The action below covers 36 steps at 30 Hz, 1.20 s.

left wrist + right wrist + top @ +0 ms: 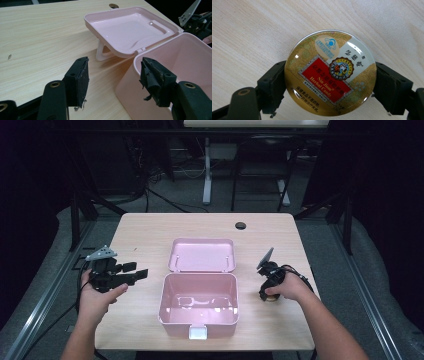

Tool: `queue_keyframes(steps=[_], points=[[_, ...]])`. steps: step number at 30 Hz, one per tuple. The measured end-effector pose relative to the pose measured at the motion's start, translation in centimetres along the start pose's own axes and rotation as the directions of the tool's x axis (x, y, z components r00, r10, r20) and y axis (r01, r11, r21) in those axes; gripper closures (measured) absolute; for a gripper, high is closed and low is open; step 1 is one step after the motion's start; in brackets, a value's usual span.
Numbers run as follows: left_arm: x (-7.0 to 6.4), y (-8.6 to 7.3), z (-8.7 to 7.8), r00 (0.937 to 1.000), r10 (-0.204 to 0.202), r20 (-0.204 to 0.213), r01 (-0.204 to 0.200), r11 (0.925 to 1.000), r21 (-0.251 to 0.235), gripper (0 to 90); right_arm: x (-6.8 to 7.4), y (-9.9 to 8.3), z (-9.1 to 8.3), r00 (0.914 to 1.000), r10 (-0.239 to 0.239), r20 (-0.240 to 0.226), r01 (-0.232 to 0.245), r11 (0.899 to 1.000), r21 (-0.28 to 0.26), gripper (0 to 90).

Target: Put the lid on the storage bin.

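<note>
on the left i keep my left tongs [141, 273] spread wide with nothing in them, hovering above the table [135, 230] just beside the left wall of the pink box [198, 325]. in the left gripper view the pads [81, 80] stand well apart, one over bare wood, the other near the box's rim.

in the middle the box sits open and looks empty inside, its lid [202, 255] folded back flat behind it and propped on its handle.

to the right of the box my right tongs [270, 296] point down at the table. in the right gripper view they are closed on a round candy tin [329, 75], one pad on each side of its edge, and the tin seems to rest on the wood.

i judge the tin light and stiff, so it should not crush. its glossy domed top and smooth curved rim look slippery, though. i would take hold across the widest part, as now, and keep the squeeze even so it cannot squirt out or swivel.
</note>
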State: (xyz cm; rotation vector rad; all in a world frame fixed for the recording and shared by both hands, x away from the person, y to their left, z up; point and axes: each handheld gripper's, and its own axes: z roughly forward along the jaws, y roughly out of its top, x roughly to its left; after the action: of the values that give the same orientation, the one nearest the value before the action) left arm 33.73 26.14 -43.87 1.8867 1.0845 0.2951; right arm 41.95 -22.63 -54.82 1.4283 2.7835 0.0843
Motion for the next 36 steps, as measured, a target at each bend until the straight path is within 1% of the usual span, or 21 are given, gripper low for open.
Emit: queue_keyframes(steps=[7, 8, 10, 14, 17, 18, 19, 20, 21, 23, 27, 29, 31, 32, 34, 36], points=[[0.0, 0.0, 0.0, 1.0000, 0.001, 0.000, -0.001, 1.0000, 0.001, 39.4, -0.1, -0.2, -0.4, 0.9997, 0.007, -0.022, -0.007, 1.000, -0.023, 19.7], [0.0, 0.0, 0.0, 1.0000, 0.001, 0.000, -0.001, 1.0000, 0.002, 39.4, 0.0, -0.2, -0.5, 0.9996, 0.016, -0.022, -0.016, 1.000, -0.019, 19.7], [0.0, 0.0, 0.0, 1.0000, 0.002, 0.001, -0.002, 1.0000, 0.002, 39.4, 0.1, -0.2, -0.9, 1.0000, 0.003, -0.009, -0.003, 1.000, -0.013, 19.7], [0.0, 0.0, 0.0, 1.0000, 0.000, 0.000, 0.000, 1.0000, 0.000, 39.4, 0.3, -0.1, -1.8, 1.0000, -0.008, -0.005, 0.008, 1.000, -0.018, 19.7], [0.0, 0.0, 0.0, 1.0000, -0.001, 0.000, 0.001, 1.0000, -0.001, 39.3, 0.6, 0.0, -2.2, 0.9999, -0.014, -0.007, 0.014, 0.999, -0.034, 19.7], [0.0, 0.0, 0.0, 1.0000, -0.001, 0.001, 0.001, 1.0000, -0.001, 39.4, 0.7, 0.1, -2.5, 0.9997, -0.024, -0.003, 0.024, 0.999, -0.025, 19.7], [0.0, 0.0, 0.0, 1.0000, -0.001, 0.001, 0.001, 1.0000, 0.000, 39.4, 0.9, 0.1, -2.6, 0.9998, -0.018, -0.002, 0.018, 1.000, -0.024, 19.7], [0.0, 0.0, 0.0, 1.0000, -0.001, 0.001, 0.001, 1.0000, -0.001, 39.4, 1.0, 0.2, -2.9, 0.9996, -0.030, -0.002, 0.029, 0.999, -0.026, 19.7], [0.0, 0.0, 0.0, 1.0000, -0.001, 0.001, 0.001, 1.0000, -0.001, 39.4, 1.1, 0.2, -2.9, 0.9994, -0.035, -0.002, 0.035, 0.999, -0.036, 19.7], [0.0, 0.0, 0.0, 1.0000, -0.003, 0.000, 0.003, 1.0000, -0.003, 39.4, 1.4, 0.3, -3.4, 0.9989, -0.046, 0.000, 0.046, 0.998, -0.041, 19.7], [0.0, 0.0, -0.1, 1.0000, -0.006, 0.001, 0.006, 1.0000, -0.008, 39.4, 1.7, 0.6, -4.7, 0.9977, -0.068, 0.009, 0.068, 0.996, -0.061, 19.8], [0.1, 0.0, -0.1, 1.0000, -0.006, 0.002, 0.006, 1.0000, -0.006, 39.4, 1.9, 0.7, -5.2, 0.9977, -0.067, 0.010, 0.068, 0.995, -0.066, 19.8], [0.1, 0.0, -0.1, 1.0000, -0.006, 0.002, 0.006, 1.0000, -0.007, 39.4, 2.1, 0.8, -5.8, 0.9972, -0.072, 0.017, 0.073, 0.996, -0.059, 19.7], [0.1, 0.0, -0.1, 1.0000, -0.006, 0.002, 0.006, 1.0000, -0.007, 39.3, 2.1, 0.9, -5.9, 0.9962, -0.084, 0.022, 0.085, 0.994, -0.061, 19.7], [0.1, 0.0, -0.1, 1.0000, -0.006, 0.003, 0.006, 1.0000, -0.007, 39.4, 2.3, 1.0, -6.3, 0.9962, -0.085, 0.018, 0.086, 0.994, -0.064, 19.8], [0.1, 0.0, -0.1, 1.0000, -0.005, 0.003, 0.005, 1.0000, -0.006, 39.4, 2.5, 1.1, -6.7, 0.9957, -0.089, 0.026, 0.090, 0.994, -0.062, 19.7]])
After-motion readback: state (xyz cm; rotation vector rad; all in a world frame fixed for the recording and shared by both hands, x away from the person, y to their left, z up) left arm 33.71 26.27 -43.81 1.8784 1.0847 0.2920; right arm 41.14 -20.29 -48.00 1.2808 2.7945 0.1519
